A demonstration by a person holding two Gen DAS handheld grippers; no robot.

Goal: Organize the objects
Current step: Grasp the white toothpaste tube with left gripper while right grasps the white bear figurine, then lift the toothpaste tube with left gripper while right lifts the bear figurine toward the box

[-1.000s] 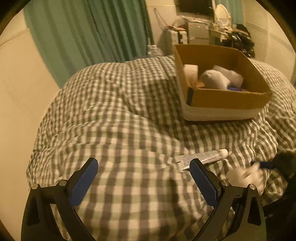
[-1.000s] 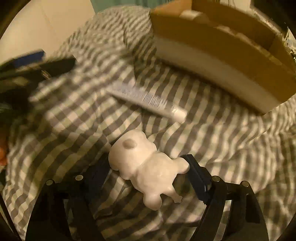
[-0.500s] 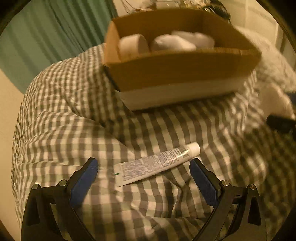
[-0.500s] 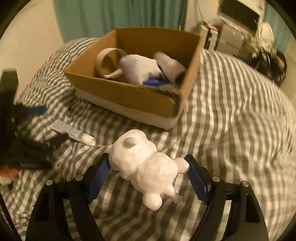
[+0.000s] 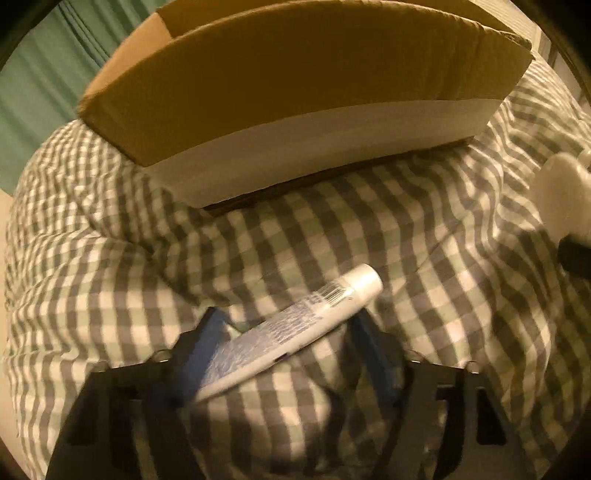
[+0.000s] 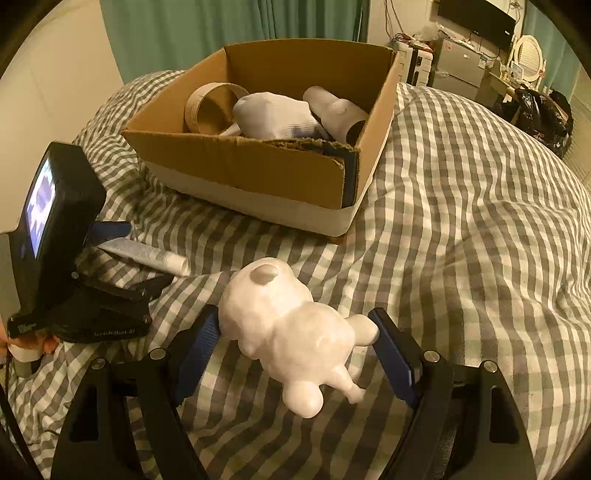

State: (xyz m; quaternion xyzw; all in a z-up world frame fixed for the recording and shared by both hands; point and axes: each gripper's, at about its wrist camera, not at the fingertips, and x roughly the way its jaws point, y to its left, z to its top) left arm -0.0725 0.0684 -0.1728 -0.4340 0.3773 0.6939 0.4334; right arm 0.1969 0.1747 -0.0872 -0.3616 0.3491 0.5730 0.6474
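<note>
A white tube (image 5: 295,325) with blue print lies between the fingers of my left gripper (image 5: 288,332), whose jaws are closing around it on the checked bedspread; the frame is blurred. The tube also shows in the right wrist view (image 6: 147,254) beside the left gripper (image 6: 107,240). My right gripper (image 6: 295,343) is shut on a white animal figurine (image 6: 291,332) and holds it above the bed, in front of the cardboard box (image 6: 236,166). The box (image 5: 295,92) stands close ahead in the left wrist view.
The box holds a cardboard ring (image 6: 210,107), a white cloth bundle (image 6: 273,114) and a white roll (image 6: 336,107). The checked bedspread (image 6: 461,221) spreads to the right. Green curtains (image 6: 221,29) and furniture (image 6: 458,66) stand behind.
My left gripper has moved down onto the tube and its jaws have narrowed around it. My right gripper has risen slightly with the figurine.
</note>
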